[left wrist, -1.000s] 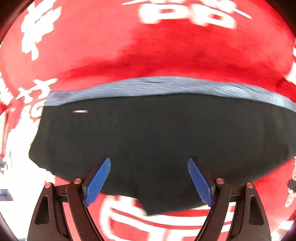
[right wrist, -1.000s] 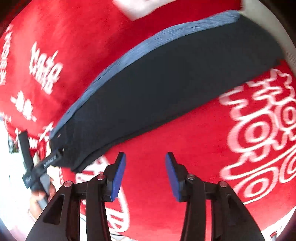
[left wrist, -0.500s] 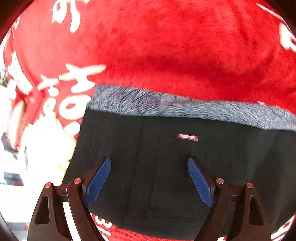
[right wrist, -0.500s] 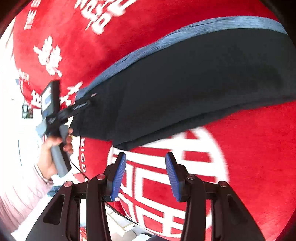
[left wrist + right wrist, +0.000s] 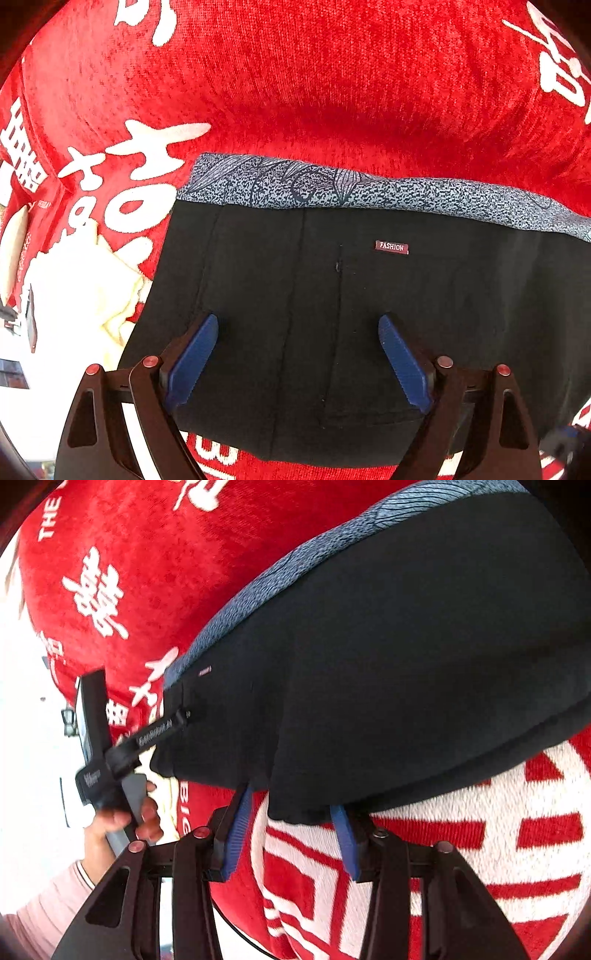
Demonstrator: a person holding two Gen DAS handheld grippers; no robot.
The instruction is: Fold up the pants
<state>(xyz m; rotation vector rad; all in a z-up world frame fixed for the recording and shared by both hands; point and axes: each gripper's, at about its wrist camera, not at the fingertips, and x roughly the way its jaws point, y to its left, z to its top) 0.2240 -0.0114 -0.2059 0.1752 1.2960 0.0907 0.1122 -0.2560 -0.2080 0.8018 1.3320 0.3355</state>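
Black pants (image 5: 369, 314) with a grey patterned waistband (image 5: 369, 188) and a small "FASHION" label (image 5: 392, 247) lie folded on a red cloth (image 5: 332, 74). My left gripper (image 5: 299, 365) is open, its blue fingers spread over the waist end of the pants. In the right wrist view the pants (image 5: 406, 646) stretch up to the right. My right gripper (image 5: 291, 830) is open, its fingertips at the near edge of the pants, the fabric edge hanging between them. The left gripper (image 5: 173, 727) shows there at the pants' left end, held by a hand (image 5: 125, 819).
The red cloth (image 5: 147, 554) carries white characters and a white and red pattern (image 5: 480, 867). The cloth's left edge (image 5: 22, 206) drops off to a bright white area. A pale yellow cloth (image 5: 114, 306) lies beside the pants' left end.
My left gripper has come closer over the waist end. My right gripper has moved forward from bare red cloth up to the pants' near edge. Both stayed open.
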